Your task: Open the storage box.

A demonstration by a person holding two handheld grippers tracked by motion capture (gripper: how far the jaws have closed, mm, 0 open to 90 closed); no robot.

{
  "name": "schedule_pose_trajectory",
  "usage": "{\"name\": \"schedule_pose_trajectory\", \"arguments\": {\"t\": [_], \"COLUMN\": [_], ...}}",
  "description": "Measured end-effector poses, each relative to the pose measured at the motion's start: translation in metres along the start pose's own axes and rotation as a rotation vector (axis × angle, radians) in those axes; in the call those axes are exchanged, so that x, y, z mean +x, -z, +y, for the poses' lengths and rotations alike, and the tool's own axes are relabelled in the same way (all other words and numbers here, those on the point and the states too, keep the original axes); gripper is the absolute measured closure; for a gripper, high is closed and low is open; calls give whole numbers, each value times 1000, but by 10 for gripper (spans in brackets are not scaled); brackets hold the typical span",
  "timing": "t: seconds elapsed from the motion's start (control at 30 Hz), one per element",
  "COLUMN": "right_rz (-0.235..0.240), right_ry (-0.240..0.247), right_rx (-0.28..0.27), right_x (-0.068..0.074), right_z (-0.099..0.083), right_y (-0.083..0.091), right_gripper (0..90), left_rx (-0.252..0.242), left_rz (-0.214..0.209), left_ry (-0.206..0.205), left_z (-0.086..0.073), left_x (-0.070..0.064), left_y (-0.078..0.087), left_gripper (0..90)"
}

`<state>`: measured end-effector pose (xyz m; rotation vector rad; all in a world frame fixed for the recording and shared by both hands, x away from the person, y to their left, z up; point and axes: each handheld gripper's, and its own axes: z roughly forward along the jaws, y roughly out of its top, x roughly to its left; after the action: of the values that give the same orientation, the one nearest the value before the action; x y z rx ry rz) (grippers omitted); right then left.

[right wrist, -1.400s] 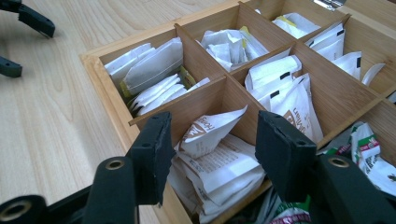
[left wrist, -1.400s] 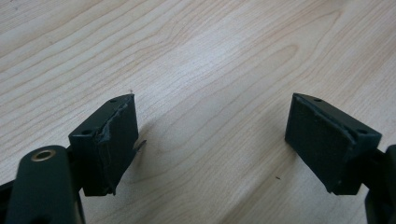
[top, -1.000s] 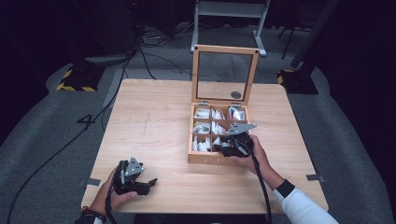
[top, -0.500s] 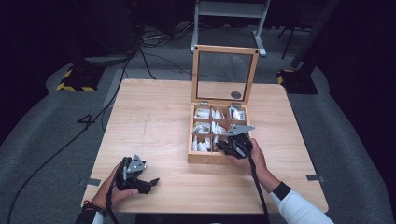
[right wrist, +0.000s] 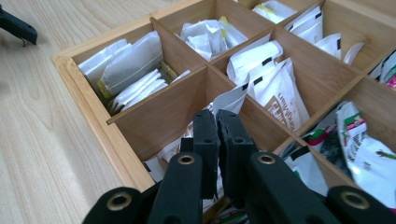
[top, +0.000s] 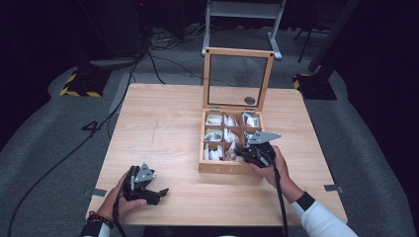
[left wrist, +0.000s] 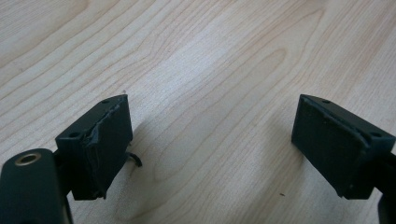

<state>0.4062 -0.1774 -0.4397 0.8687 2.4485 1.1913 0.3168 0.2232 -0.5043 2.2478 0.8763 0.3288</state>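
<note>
A wooden tea box (top: 231, 168) stands open on the table, its glass lid (top: 239, 52) upright at the back. Its compartments hold white and coloured tea sachets (right wrist: 132, 64). My right gripper (top: 243, 153) reaches into the near row of the box. In the right gripper view its jaws (right wrist: 216, 119) are pressed together on the edge of a white sachet (right wrist: 230, 99) that sticks up from the near middle compartment. My left gripper (top: 159, 193) rests near the table's front left corner. Its jaws (left wrist: 210, 135) are wide apart over bare wood, with nothing between them.
The wooden table (top: 163, 128) has free room left of the box. Black cables (top: 148, 54) and a metal stand (top: 242, 12) lie on the dark floor behind. Yellow-black striped bases (top: 79, 86) sit at the far corners.
My right gripper has shifted only slightly at the box's near row. The left gripper has stayed where it was.
</note>
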Motion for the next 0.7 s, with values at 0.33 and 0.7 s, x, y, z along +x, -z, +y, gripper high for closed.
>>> {"name": "schedule_pose_trajectory", "arguments": {"t": [0.33, 0.7], "right_rz": [13, 10], "right_ry": [19, 21], "right_rx": [-64, -118], "right_x": [-8, -21], "right_z": [4, 3], "right_y": [13, 32], "right_gripper": [871, 875], "left_rx": [2, 3], "left_rz": [-6, -8], "left_ry": [-4, -8], "left_z": [1, 2], "left_x": [1, 2], "left_y": [-1, -2], "left_gripper": [122, 116]}}
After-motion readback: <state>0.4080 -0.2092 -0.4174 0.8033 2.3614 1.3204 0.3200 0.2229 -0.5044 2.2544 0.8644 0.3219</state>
